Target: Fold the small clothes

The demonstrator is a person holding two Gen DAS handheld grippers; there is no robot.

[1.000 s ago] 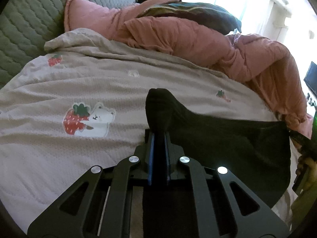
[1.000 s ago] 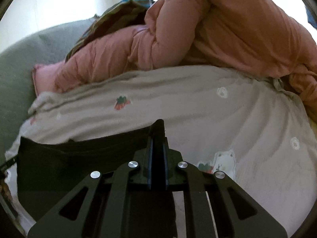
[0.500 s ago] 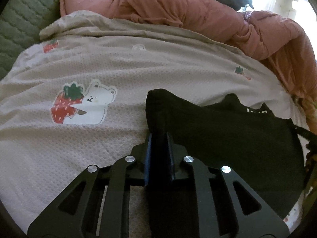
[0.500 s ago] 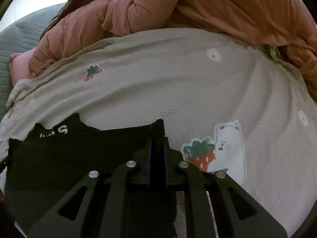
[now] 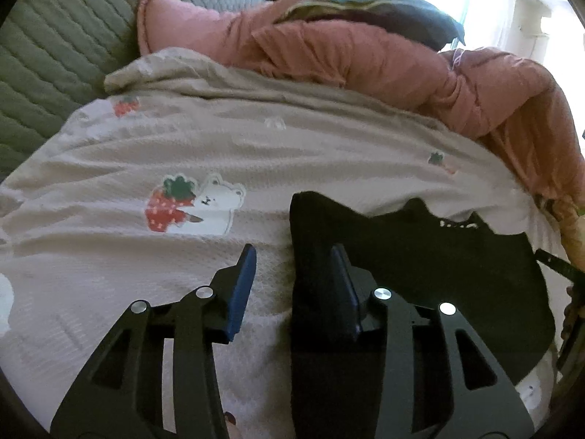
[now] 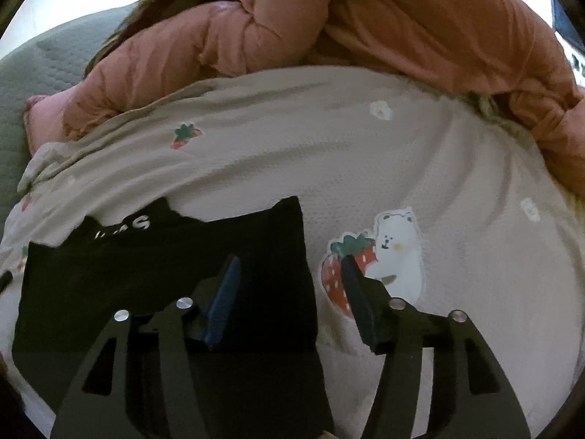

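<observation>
A small black garment (image 5: 420,270) with white lettering lies flat on the pale strawberry-and-bear blanket (image 5: 182,146); it also shows in the right wrist view (image 6: 164,274). My left gripper (image 5: 292,256) is open over the garment's left edge, its right finger over the cloth and its left finger over the blanket. My right gripper (image 6: 290,263) is open over the garment's right edge, its left finger over the cloth and its right finger over the blanket (image 6: 402,146). Neither holds anything.
A bunched pink duvet (image 5: 365,55) runs along the far side of the blanket and down the right; it also shows in the right wrist view (image 6: 365,29). A dark pillow (image 5: 384,11) lies on it. A green quilted cover (image 5: 55,44) is at the left.
Both grippers were shut on the garment's upper corners, carried it down onto the blanket, and have now opened and let go. The garment lies flat.
</observation>
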